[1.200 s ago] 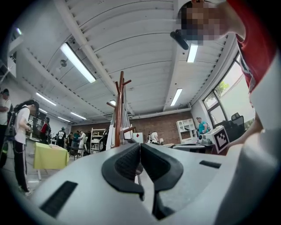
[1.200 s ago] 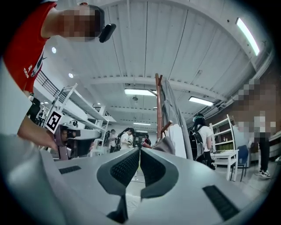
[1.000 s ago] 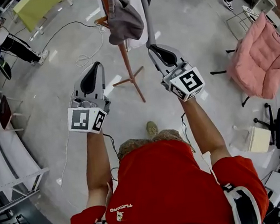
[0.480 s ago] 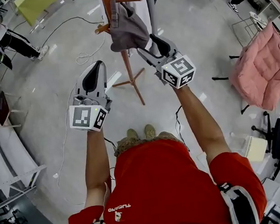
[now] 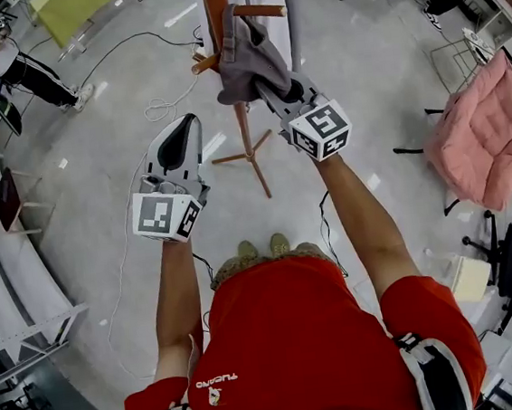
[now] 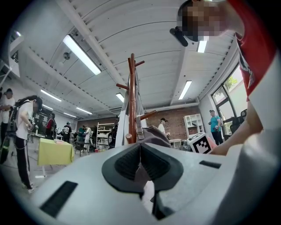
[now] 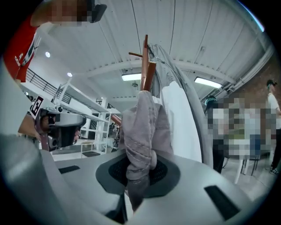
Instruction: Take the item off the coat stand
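Nearest the person, the left gripper point(image 6: 139, 149) is held low with its jaws pressed together on nothing. Farther out, the right gripper point(image 5: 274, 95) is closing its jaws on the lower edge of the grey cloth item point(image 5: 242, 57), fabric bunched between them. The item hangs from a peg of the wooden coat stand point(image 5: 246, 129), against its pole.

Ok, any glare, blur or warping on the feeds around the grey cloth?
Head view: evenly lit, sharp, fisheye curving the room's edges. Right gripper view: grey cloth sharp between the closing jaws of the right gripper, ceiling lights bright but not washing it out, corners black. Left gripper view: coat stand clear, corners black too.
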The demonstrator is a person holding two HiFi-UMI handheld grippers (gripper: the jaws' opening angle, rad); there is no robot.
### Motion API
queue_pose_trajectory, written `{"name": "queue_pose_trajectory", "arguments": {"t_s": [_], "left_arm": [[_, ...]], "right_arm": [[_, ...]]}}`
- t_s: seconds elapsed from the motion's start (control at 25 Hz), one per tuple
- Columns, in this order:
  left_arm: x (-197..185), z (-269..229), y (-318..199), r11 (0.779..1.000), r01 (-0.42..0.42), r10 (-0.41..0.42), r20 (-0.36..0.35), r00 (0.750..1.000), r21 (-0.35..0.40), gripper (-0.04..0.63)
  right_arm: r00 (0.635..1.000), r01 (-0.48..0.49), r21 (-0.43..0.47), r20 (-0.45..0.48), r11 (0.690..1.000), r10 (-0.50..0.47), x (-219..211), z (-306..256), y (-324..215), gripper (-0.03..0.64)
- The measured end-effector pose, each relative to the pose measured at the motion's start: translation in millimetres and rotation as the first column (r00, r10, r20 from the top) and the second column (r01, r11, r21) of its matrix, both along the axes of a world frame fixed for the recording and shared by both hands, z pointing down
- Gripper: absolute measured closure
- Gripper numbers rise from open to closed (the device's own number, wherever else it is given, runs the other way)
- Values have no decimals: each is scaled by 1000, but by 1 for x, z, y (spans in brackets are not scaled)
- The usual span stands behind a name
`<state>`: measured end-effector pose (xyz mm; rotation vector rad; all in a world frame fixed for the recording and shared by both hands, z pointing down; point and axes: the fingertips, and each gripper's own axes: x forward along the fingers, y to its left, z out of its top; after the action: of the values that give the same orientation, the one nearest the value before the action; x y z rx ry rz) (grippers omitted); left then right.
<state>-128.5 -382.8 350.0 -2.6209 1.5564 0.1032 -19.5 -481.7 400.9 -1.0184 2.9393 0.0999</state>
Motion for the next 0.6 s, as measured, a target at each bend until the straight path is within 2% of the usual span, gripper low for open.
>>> {"name": "queue_pose_trajectory", "arguments": {"t_s": [0.04,0.12,0.36,0.6], "left_arm": [[-2,1,0,1000,0,0,0,1000,0,583],[-7,1,2,1000,-2,2,0,1000,1,583],[-13,-7,7,1000,-22,22,-10,1000,14,583],[-1,-11,21,998,-52,52,-15,999,32,583]], "right_arm": [[1000,-2,11,-1,1000,2,0,-2,2,577],[1000,-7,30,3,1000,7,0,-7,7,584],[998,-48,96,46,994,44,14,-42,31,586],[995,-81,173,73,982,69,45,-77,64,586]]}}
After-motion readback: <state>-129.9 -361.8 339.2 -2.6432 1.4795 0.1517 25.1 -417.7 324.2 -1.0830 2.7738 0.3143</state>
